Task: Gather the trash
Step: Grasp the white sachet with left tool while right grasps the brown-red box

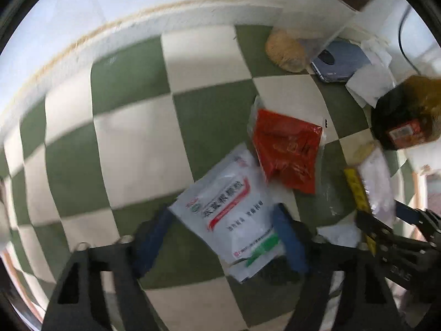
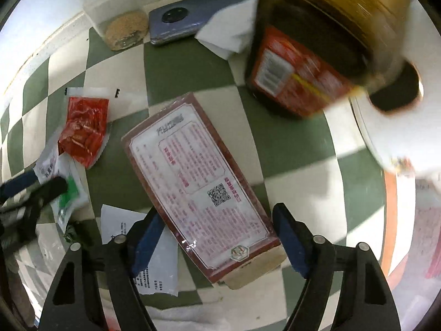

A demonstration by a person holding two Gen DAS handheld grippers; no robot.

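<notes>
On a green and white checkered cloth, a white medicine sachet with red and green print lies between the wide-open jaws of my left gripper; it also shows in the right wrist view. A red sauce packet lies just beyond it, also seen from the right wrist. My right gripper is open around the near end of a flat dark-red box with a white printed label. A torn printed paper lies left of that box.
A dark soy sauce bottle stands at the far right, also in the left wrist view. A clear container of grain, a blue-grey phone and white tissue sit at the back by the wall.
</notes>
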